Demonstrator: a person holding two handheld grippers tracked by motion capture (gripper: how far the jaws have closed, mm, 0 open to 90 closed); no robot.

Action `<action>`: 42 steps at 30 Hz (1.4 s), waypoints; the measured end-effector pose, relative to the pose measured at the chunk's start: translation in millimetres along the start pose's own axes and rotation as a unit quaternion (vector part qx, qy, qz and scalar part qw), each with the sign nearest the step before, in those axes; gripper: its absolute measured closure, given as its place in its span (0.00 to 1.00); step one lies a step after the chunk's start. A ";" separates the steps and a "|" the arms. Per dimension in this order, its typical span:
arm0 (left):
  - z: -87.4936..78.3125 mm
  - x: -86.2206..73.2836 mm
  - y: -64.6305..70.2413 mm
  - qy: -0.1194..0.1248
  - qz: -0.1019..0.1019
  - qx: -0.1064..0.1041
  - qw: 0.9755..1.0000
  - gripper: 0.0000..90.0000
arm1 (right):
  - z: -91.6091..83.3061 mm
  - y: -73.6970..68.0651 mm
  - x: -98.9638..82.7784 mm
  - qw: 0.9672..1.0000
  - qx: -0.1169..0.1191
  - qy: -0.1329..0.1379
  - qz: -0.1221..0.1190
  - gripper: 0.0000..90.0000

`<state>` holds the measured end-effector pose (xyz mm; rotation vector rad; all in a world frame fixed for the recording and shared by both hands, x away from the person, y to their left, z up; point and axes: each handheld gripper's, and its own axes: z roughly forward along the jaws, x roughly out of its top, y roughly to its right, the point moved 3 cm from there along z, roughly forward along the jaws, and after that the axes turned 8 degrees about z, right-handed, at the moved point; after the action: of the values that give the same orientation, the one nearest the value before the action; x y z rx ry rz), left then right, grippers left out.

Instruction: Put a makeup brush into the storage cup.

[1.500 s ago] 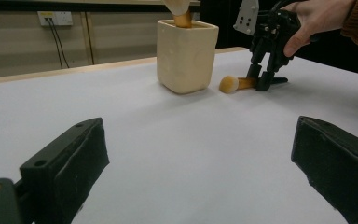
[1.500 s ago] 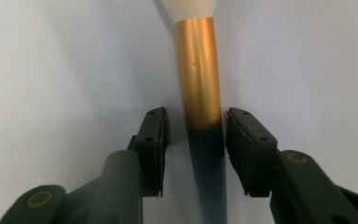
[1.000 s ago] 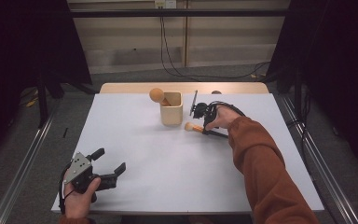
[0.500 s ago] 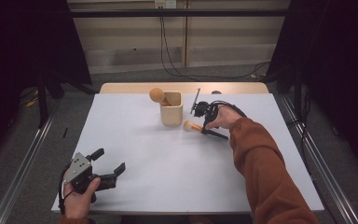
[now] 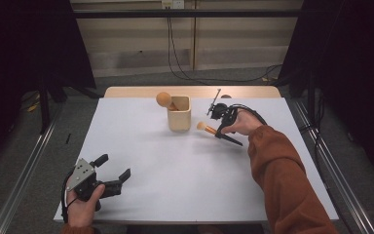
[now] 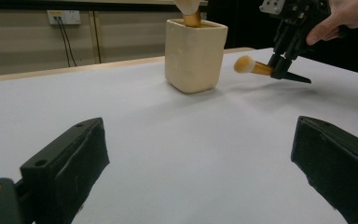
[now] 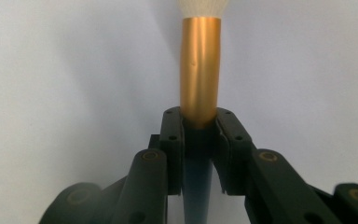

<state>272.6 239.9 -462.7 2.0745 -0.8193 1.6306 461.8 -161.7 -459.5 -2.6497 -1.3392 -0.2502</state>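
So the worktop [image 5: 185,185] is mostly bare white, with the cream holder [image 5: 179,113] sitting toward the far middle and one round-headed brush [image 5: 164,100] already leaning out of it to the left. The right gripper [image 5: 217,129] hangs just right of the holder, its fingers [image 7: 172,140] clenched on the gold-and-black makeup brush [image 7: 200,74], which is lifted off the surface with its fluffy head pointing left at the holder. The left gripper [image 5: 113,178] rests at the near left, fingers [image 6: 65,168] spread wide with nothing between them, well apart from everything.

The biggest risk is probably the holder itself: it looks light, and nobody's bracing it, so a brush nudging the rim could tip or shove it. Next, the grip sits right at the ferrule joint, so the brush might pivot when swung upright. Smallest worry: the bristle head catching the other brush on the way in.
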 end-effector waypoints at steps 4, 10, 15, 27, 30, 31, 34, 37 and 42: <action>0.0 0.0 0.2 -0.001 0.002 0.000 1.000 0.04 | -5.2 -0.2 -3.6 1.000 0.003 0.014 0.014 0.83; -0.4 -0.5 0.4 -0.002 0.000 0.002 1.000 0.04 | -13.6 3.1 -8.5 0.997 -0.001 0.059 0.045 0.84; 0.9 -1.0 0.2 -0.006 0.002 0.000 1.000 0.04 | -16.7 3.9 -13.9 0.994 -0.005 0.084 0.069 0.83; -0.4 -0.5 -0.2 -0.004 0.003 0.003 1.000 0.04 | -23.1 1.6 -21.8 0.981 0.004 0.159 0.111 0.83; -0.4 -0.6 -0.5 -0.004 0.003 0.004 1.000 0.04 | -24.0 0.5 -23.7 0.978 -0.003 0.174 0.118 0.84; -0.3 -0.7 -0.6 -0.005 0.003 0.004 1.000 0.04 | -24.9 0.9 -24.6 0.977 -0.005 0.179 0.118 0.83; 0.6 -1.0 0.2 -0.007 0.006 0.004 1.000 0.04 | -29.0 1.0 -26.8 0.972 -0.006 0.199 0.123 0.84; 0.3 -0.6 0.2 -0.007 0.008 0.005 1.000 0.04 | -33.6 1.3 -28.2 0.968 -0.011 0.217 0.127 0.83; -0.2 -0.6 -0.6 -0.006 0.008 0.005 1.000 0.04 | -36.4 -0.3 -29.3 0.961 -0.010 0.244 0.133 0.83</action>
<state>272.8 240.6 -463.2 2.0926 -0.8339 1.6355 441.7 -192.4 -430.5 -2.5076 -0.8194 -0.8165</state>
